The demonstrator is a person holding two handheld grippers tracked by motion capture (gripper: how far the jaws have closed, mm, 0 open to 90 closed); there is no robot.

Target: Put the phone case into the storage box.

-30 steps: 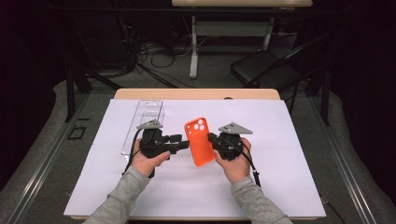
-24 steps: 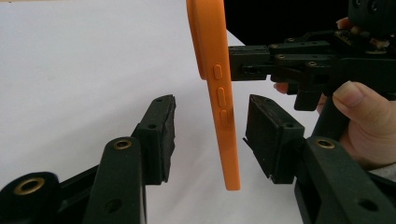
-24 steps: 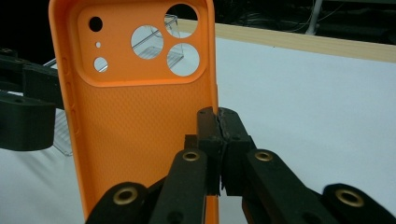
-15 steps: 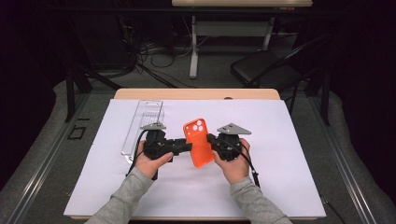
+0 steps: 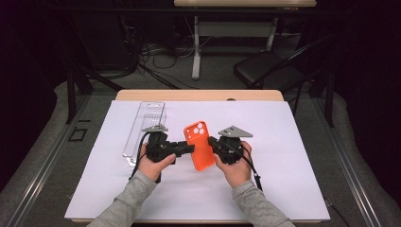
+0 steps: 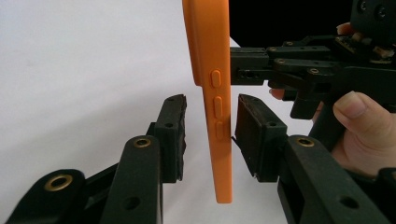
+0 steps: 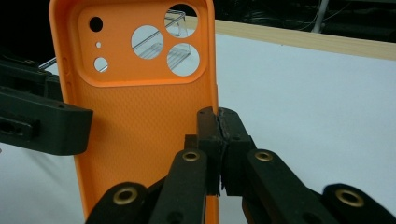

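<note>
An orange phone case [image 5: 198, 144] is held upright above the white mat between both hands. My right gripper [image 5: 211, 142] is shut on its right edge; in the right gripper view the jaws [image 7: 218, 114] pinch the rim of the case [image 7: 140, 116], whose inside faces the camera. My left gripper [image 5: 189, 149] reaches in from the left and straddles the button edge of the case [image 6: 212, 93]. Its jaws [image 6: 209, 100] have just been closing with the case between them. One pad sits close against the case and a gap remains at the other.
A clear plastic tray [image 5: 146, 127] lies on the white mat [image 5: 283, 165] just left of my left hand. The wooden table edge [image 5: 198, 94] runs along the back. A dark chair [image 5: 265, 71] and cables stand on the floor beyond.
The left gripper's jaws have narrowed around the case's left edge. Both hands and the case have stayed almost in the same place.
</note>
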